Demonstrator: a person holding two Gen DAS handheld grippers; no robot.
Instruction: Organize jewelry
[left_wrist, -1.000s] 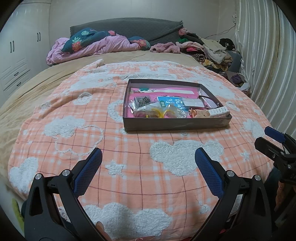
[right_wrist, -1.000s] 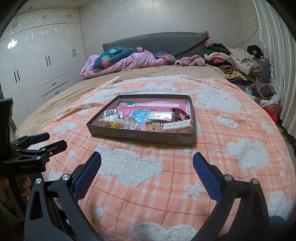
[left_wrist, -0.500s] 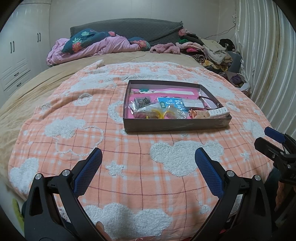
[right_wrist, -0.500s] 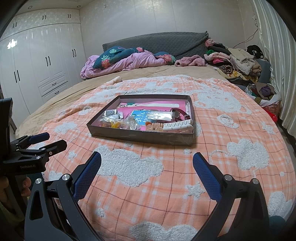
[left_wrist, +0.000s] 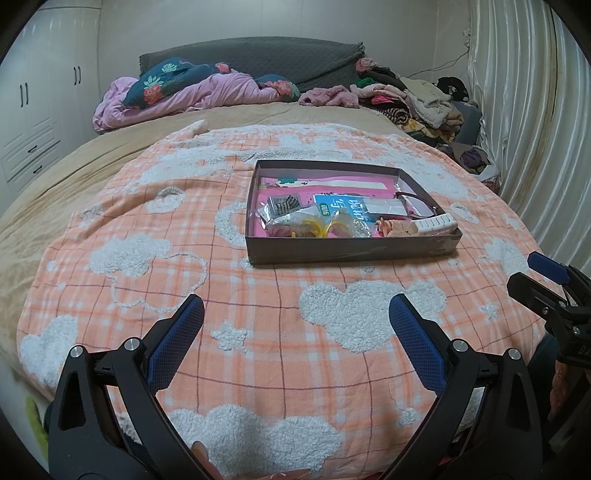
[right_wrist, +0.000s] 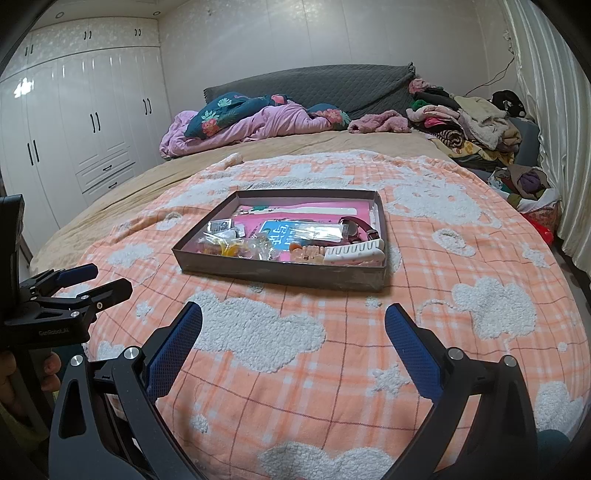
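Note:
A shallow dark box (left_wrist: 351, 253) with a pink lining sits on the orange plaid blanket (left_wrist: 184, 258); it also shows in the right wrist view (right_wrist: 280, 275). Inside lie a white comb (right_wrist: 354, 254), dark red glasses (left_wrist: 417, 205), a blue card (left_wrist: 332, 206), clear bags with yellow pieces (left_wrist: 317, 227) and a small bag of dark clips (left_wrist: 282, 205). My left gripper (left_wrist: 295, 314) is open and empty, well short of the box. My right gripper (right_wrist: 293, 321) is open and empty, also short of the box.
Each gripper shows at the other view's edge: the right one (left_wrist: 546, 288), the left one (right_wrist: 74, 288). Pink bedding (right_wrist: 240, 129) and a clothes pile (right_wrist: 472, 125) lie at the bed's far end. White wardrobes (right_wrist: 74, 129) stand left, a curtain (left_wrist: 535, 110) right.

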